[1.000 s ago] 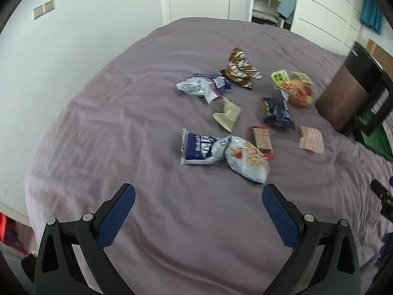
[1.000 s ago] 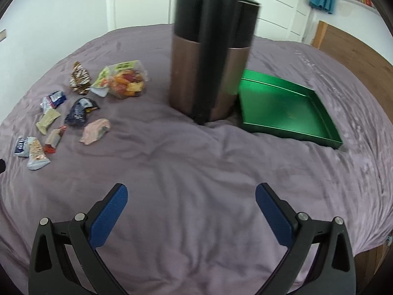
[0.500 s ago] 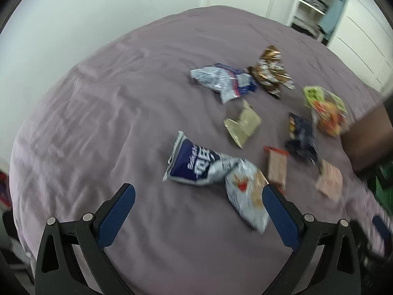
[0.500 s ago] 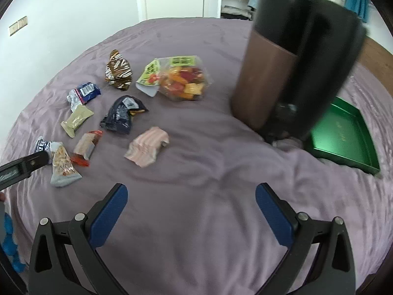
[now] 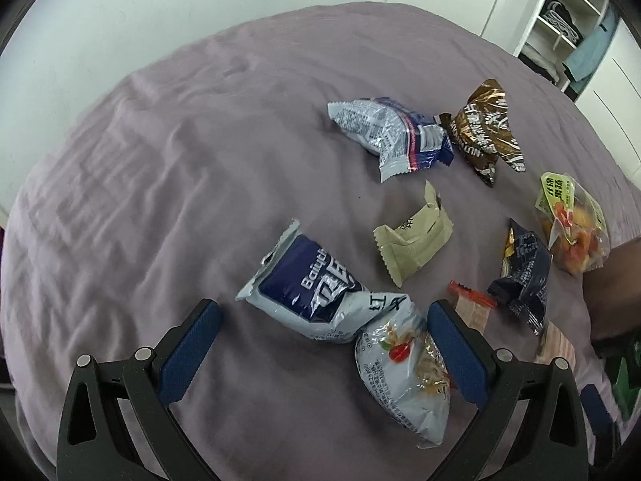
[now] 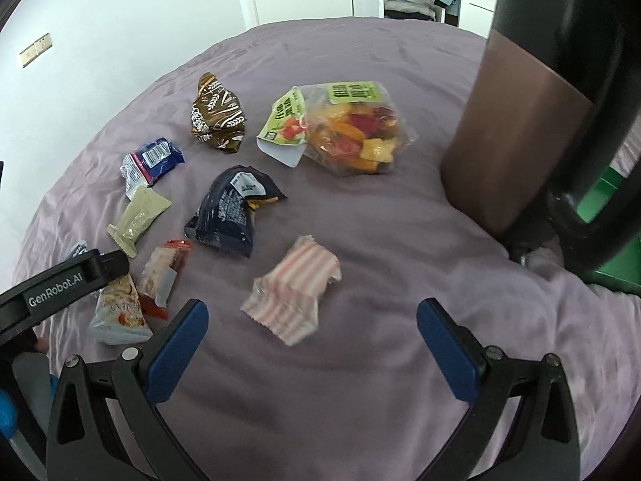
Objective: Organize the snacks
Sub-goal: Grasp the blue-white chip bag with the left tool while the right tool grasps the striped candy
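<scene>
Tools first: our left tool [image 5: 322, 350] hangs low over the purple bed [image 5: 168, 168] with its jaws spread wide, holding nothing. Between its blue pads lie two touching packets, a navy-and-silver pouch [image 5: 308, 298] and a pale cereal bag [image 5: 404, 372] that runs under the right-hand pad. Just beyond sit an olive-green wrapper [image 5: 414, 242], a red-ended bar [image 5: 472, 306] and a dark navy packet [image 5: 525, 274]. Farther off we note a silver-and-blue wrapper [image 5: 386, 134] touching a brown foil bag [image 5: 486, 130], and a clear bag of mixed sweets [image 5: 573, 226] at the right edge.

Our right tool [image 6: 312, 340] is likewise spread wide and empty, above the bed. A pink-striped wrapper [image 6: 296, 296] lies just ahead of its fingertips, somewhat blurred. The other snacks spread to its left and beyond. At the right stands a tall brown-and-black container [image 6: 517, 120], with a green tray [image 6: 605, 204] partly hidden behind it.
</scene>
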Available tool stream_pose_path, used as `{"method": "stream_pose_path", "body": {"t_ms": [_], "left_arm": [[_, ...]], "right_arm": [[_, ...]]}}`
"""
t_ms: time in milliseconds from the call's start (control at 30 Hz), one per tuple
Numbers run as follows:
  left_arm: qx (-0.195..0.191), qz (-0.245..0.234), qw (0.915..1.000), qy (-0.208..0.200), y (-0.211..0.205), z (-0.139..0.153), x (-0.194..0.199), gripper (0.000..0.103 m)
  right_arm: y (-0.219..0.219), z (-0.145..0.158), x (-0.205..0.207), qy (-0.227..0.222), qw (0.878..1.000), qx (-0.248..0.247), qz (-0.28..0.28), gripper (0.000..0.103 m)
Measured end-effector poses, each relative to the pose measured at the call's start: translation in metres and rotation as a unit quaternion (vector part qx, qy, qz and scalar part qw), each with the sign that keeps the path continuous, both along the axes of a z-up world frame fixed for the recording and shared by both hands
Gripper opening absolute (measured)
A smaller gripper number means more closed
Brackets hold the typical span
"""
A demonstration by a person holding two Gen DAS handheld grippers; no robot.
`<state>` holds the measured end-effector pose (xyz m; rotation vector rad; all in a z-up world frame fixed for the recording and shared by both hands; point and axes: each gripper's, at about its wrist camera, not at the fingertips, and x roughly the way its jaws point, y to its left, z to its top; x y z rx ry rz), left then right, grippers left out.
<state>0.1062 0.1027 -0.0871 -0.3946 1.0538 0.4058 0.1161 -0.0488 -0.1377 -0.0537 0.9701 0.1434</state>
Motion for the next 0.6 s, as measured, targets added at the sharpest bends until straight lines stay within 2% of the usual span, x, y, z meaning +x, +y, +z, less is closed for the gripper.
{"method": "stream_pose_path", "body": {"t_ms": [333, 433, 600], "left_arm": [[-0.010, 0.018, 0.9995, 0.023, 0.015, -0.026, 0.011, 0.102], [-0.008, 0.016, 0.9989, 0.044, 0.018, -0.034, 0.016, 0.102], [-0.007, 0.014, 0.9987, 0.048, 0.021, -0.039, 0.019, 0.102]], "right_arm": [[0.003, -0.008, 0.012, 0.017, 1.000, 0.025, 0.007, 0.103], [0.002, -0.011, 0.015, 0.027, 0.999, 0.047, 0.004, 0.103], [0.000, -0.014, 0.020, 0.037, 0.996, 0.085, 0.001, 0.103]]}}
